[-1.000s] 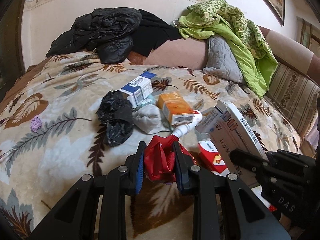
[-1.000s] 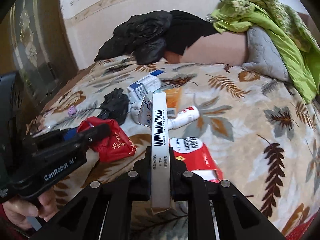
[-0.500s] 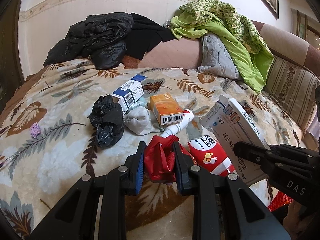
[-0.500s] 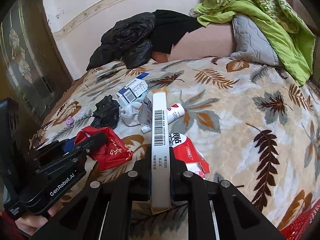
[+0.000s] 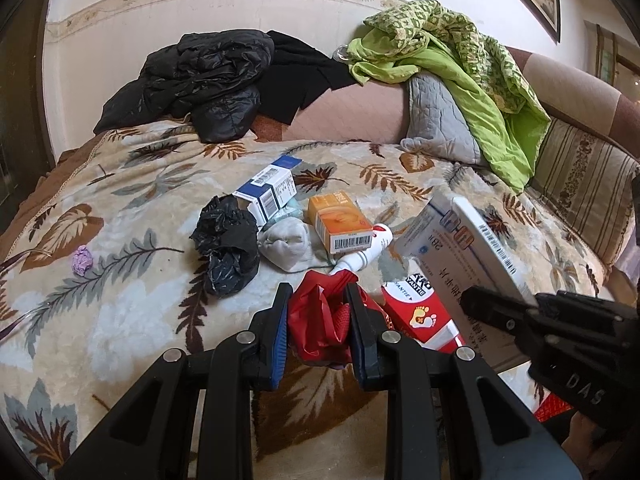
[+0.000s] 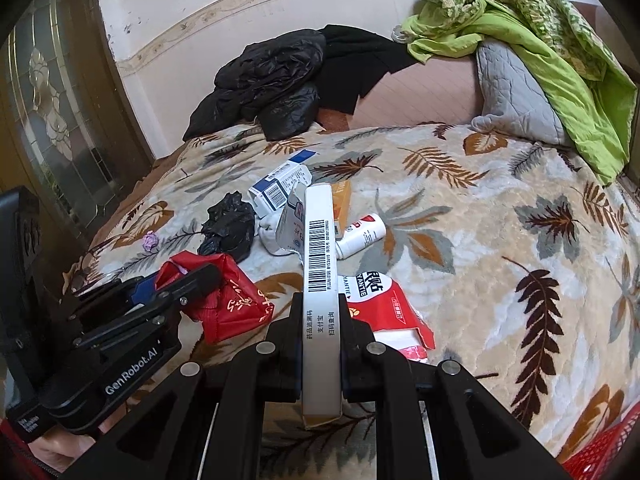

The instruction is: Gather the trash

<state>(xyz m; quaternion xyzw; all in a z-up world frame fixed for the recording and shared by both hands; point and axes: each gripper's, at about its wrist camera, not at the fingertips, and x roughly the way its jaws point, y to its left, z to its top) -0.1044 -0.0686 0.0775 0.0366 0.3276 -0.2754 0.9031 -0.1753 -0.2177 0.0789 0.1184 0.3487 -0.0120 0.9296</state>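
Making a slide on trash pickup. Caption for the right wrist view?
Right hand-held gripper clamps a flat white carton above a litter-strewn leaf-print blanket.

At the lower left of the right wrist view, the left gripper (image 6: 200, 276) reads "GenRobot.AI". At the lower right of the left wrist view, the right gripper (image 5: 472, 300) reads "DAS". The red packet (image 5: 416, 312) shows "VANTIE".

Plush blanket (image 5: 120, 320), glossy cardboard box (image 6: 319, 280), crinkled plastic bag (image 5: 320, 324)
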